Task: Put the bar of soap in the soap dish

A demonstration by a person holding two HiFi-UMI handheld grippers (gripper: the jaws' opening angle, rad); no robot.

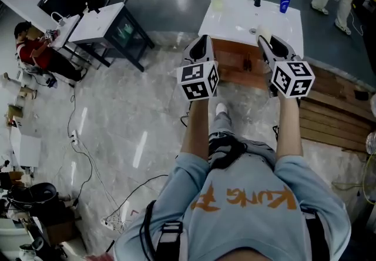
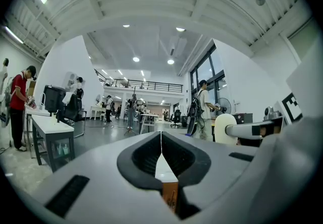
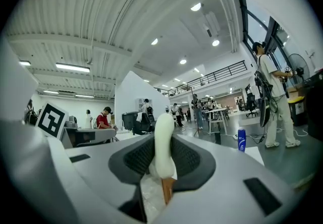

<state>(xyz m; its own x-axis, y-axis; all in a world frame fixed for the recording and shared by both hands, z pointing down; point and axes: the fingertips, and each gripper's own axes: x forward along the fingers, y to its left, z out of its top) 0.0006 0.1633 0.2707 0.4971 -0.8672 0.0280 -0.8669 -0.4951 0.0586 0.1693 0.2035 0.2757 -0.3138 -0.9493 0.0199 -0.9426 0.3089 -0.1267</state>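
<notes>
Gripping the pale bar of soap (image 3: 163, 140) upright between its jaws, the right tool (image 1: 268, 45) hangs over the front edge of a white desk (image 1: 235, 19) set on a wooden cabinet (image 1: 235, 67). The left tool (image 2: 161, 140) hangs beside it, jaws pressed together with nothing between them. A blue bottle (image 1: 285, 1) stands at the desk's back.

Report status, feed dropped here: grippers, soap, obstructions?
Left gripper shut, empty. Right gripper shut on cream oval soap bar. Soap dish not made out.
</notes>
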